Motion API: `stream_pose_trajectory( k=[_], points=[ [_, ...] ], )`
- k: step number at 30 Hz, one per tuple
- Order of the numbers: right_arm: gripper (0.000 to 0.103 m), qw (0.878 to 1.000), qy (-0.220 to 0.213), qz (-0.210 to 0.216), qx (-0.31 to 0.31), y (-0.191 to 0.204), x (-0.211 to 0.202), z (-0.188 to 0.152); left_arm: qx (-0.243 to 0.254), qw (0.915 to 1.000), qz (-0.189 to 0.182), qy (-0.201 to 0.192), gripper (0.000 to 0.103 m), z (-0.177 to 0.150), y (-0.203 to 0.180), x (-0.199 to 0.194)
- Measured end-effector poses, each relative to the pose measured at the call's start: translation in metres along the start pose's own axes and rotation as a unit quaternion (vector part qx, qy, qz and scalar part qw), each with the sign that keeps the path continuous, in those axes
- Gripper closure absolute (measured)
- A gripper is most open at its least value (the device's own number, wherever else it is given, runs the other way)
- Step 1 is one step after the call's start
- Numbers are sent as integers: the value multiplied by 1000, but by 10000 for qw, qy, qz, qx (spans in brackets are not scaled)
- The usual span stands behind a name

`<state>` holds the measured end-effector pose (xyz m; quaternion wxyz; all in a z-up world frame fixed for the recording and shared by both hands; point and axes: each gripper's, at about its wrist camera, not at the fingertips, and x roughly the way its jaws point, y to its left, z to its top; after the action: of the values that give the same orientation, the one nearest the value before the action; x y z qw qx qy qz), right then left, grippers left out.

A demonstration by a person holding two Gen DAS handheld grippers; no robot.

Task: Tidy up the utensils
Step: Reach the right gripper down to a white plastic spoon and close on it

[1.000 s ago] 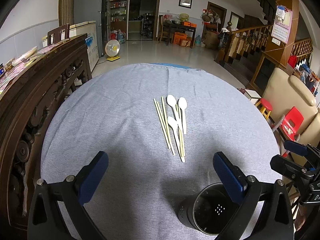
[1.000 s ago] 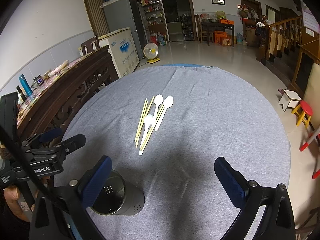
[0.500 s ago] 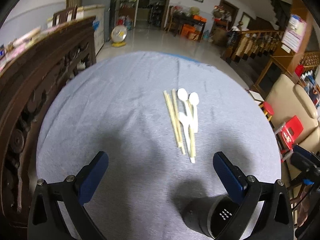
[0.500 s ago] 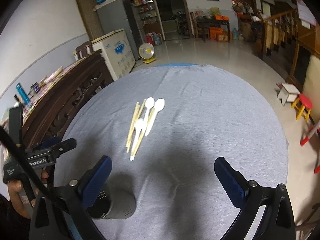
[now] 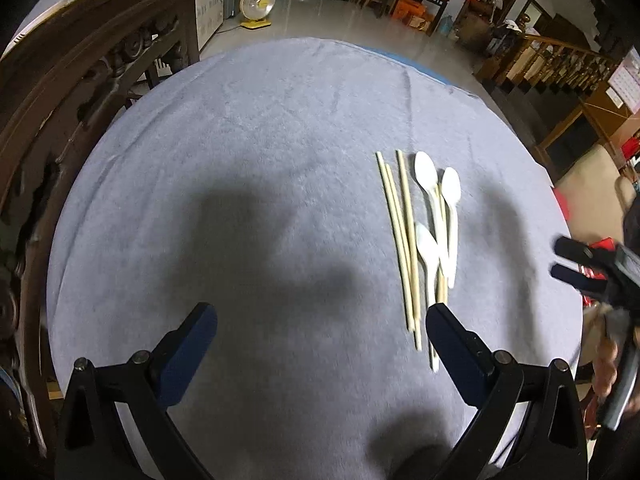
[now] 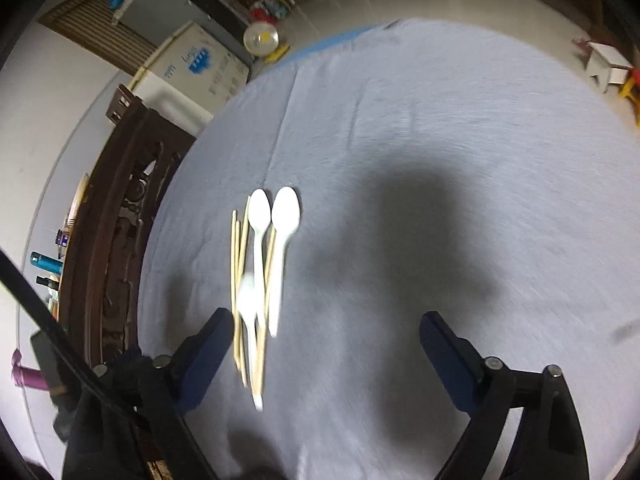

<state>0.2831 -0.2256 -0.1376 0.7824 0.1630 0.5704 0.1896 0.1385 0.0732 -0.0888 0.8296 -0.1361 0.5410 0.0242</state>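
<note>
Left tongs (image 5: pixel 320 336): in the left wrist view the jaws stand wide apart and hold nothing. Both blue-padded fingers (image 5: pixel 188 352) hover above the grey cloth of the round bench (image 5: pixel 240 140). The utensils lie as one loose bundle right of centre. The chopsticks (image 5: pixel 400 236) run lengthwise, roughly parallel, on the left side of the bundle. Three white spoons (image 5: pixel 426 176) lie on the right side with bowls pointing away from the camera; two sit side by side at the far end and a third (image 5: pixel 427 246) lies nearer, overlapping the sticks. The near ends of the bundle reach just beside the inner edge of the right finger pad; contact cannot be confirmed. The right tongs (image 5: pixel 576 266) appear at the right edge of the frame, blurred, beyond the bench rim. A dark carved wooden cabinet (image 5: pixel 80 80) borders the bench on the left.

Right tongs (image 6: pixel 326 344): in the right wrist view the jaws are likewise fully spread and empty, above the bench (image 6: pixel 440 140). The bundle lies left of centre. The spoons (image 6: pixel 286 210) and chopsticks (image 6: pixel 236 264) point away from the camera, and their near ends lie just beside the left finger pad (image 6: pixel 204 356). The picture is motion-blurred. The cabinet (image 6: pixel 112 240) stands beyond the left rim of the bench.
</note>
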Motion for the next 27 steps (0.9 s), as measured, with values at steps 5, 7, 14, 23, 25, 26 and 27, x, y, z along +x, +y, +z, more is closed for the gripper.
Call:
stream_pose_trajectory(
  k=[5,7,14,23,25,26,27],
  points=[
    [18,9991,346,-205,-148,29,61,46,-58,9999,91,51,0,14,9,14],
    [22,9982,453,-343,-202,39,83,59,-55,9998,147,89,0,18,12,20],
    [40,9958,577,-686,-169,58,117,80,-55,9997,195,110,0,35,20,34],
    [72,9890,711,-1236,-383,78,137,88,-11,9999,140,47,0,46,18,35],
    [72,9889,735,-1220,-419,77,138,88,42,9999,134,20,0,47,14,35],
    [72,9888,753,-1221,-422,76,136,88,60,9999,138,16,0,47,11,35],
    [72,9885,762,-1231,-426,75,136,88,68,9999,141,9,0,48,9,35]
  ],
)
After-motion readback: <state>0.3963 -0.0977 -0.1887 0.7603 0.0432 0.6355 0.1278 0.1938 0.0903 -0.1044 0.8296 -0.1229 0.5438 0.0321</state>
